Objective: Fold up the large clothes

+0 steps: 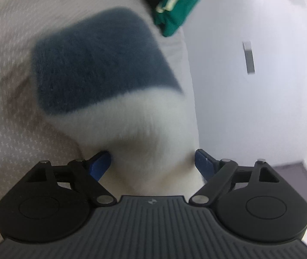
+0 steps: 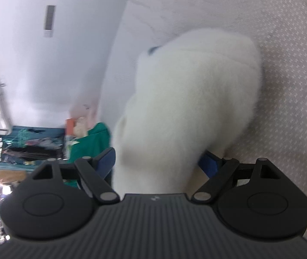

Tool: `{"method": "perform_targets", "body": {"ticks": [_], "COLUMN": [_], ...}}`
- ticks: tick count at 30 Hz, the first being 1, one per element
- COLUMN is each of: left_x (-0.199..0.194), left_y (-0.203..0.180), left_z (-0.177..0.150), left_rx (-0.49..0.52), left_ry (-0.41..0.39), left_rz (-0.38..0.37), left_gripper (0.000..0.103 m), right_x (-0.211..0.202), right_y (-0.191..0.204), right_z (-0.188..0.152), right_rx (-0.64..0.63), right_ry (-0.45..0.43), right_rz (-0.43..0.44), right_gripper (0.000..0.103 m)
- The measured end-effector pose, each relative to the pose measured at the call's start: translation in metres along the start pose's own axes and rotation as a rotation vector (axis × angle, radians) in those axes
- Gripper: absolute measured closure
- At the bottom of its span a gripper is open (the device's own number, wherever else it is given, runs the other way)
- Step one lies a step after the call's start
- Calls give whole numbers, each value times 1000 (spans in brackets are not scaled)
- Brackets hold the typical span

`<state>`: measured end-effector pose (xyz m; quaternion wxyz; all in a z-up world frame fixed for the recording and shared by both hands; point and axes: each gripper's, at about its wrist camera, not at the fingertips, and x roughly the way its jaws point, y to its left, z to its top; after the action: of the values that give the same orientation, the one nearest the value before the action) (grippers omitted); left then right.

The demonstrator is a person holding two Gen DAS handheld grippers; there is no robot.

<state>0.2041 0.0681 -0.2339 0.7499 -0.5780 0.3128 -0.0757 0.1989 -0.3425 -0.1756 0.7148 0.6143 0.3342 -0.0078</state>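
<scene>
Fluffy white-and-blue garment [image 1: 101, 82] bunches between the spread fingers of the left gripper [image 1: 153, 164] and right gripper [image 2: 157, 161] (both released), lying folded on the patterned bed [image 2: 293, 86] ahead, apparently just set down.

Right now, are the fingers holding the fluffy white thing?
No. Both the left gripper and right gripper stand open; the fluffy garment lies between their fingers, unpinched.

Black hand-held gripper [image 1: 153, 161], seemingly blue fingers [image 1: 101, 164], ribbed grey body
</scene>
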Motion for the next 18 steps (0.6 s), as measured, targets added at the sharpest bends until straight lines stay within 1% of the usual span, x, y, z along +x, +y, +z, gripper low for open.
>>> {"method": "perform_targets", "body": {"ticks": [3, 6, 8, 9, 10, 11, 13, 16, 18], "left_x": [11, 17, 22, 24, 27, 27, 25, 22, 18], "left_y": [11, 17, 18, 17, 16, 12, 1, -20, -32], "left_z": [6, 11, 15, 16, 18, 18, 15, 15, 14], "left_rx": [-77, -120, -133, -132, -124, -105, -42, 83, 124], "left_ry": [-12, -19, -20, -23, -26, -33, -48, -54, -63], "left_rz": [-19, -25, -18, -9, 5, 29, 70, 111, 112], "left_gripper": [15, 16, 16, 19, 25, 28, 45, 59, 62], "right_x": [15, 32, 38, 40, 42, 42, 35, 26, 17], "right_y": [2, 4, 7, 5, 8, 11, 10, 15, 22], "right_z": [3, 2, 2, 2, 1, 1, 7, 12, 12], "right_rx": [8, 16, -13, -27, -40, -55, -63, -88, -120], "right_ry": [-3, -12, -18, -21, -24, -24, -21, -23, -26], "right_rz": [-25, -45, -68, -78, -92, -105, -92, -58, -31], "right_gripper": [17, 18, 18, 21, 30, 35, 56, 68, 71]}}
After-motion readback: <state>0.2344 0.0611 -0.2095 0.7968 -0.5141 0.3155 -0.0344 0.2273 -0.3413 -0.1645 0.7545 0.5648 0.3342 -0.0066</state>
